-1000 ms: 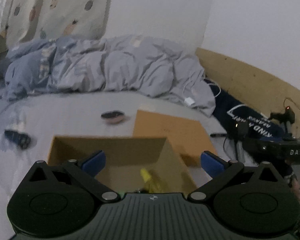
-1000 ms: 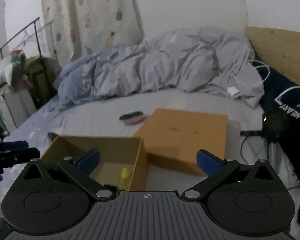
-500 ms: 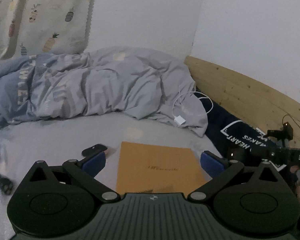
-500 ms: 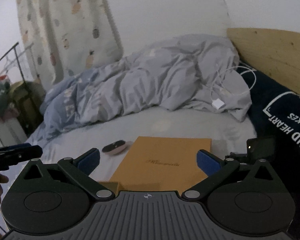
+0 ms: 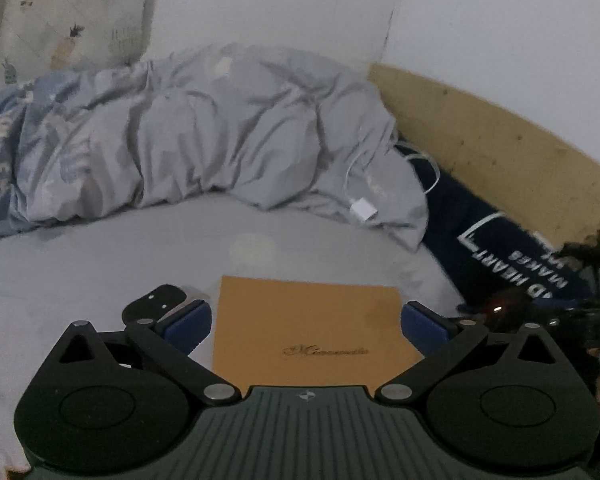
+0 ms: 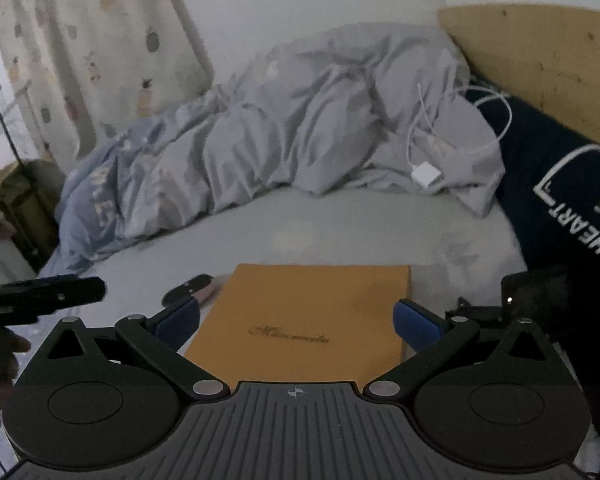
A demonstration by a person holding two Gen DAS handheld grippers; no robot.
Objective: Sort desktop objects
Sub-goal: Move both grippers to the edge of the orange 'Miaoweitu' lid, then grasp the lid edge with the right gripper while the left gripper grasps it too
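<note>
Left wrist: my left gripper (image 5: 306, 326) is spread wide and empty, straddling the orange box lid (image 5: 312, 340) flat on the bed sheet (image 5: 100, 264). A small black oval object (image 5: 158, 305) lies just left of the lid, beyond my left finger, long axis near-left to far-right

Right wrist: right gripper (image 6: 296, 322), spread and empty, frames the lid (image 6: 308, 320); the oval (image 6: 190, 290) sits far-left. I judge the left gripper nearer it

Matt cardboard lid (image 5: 312, 328); crumpled cloth duvet (image 5: 204, 136); bare wood headboard (image 5: 480, 148).

One orange box lid (image 5: 312, 328), one black clip (image 5: 156, 305), one white charger (image 5: 363, 211), one duvet (image 5: 204, 136).
</note>
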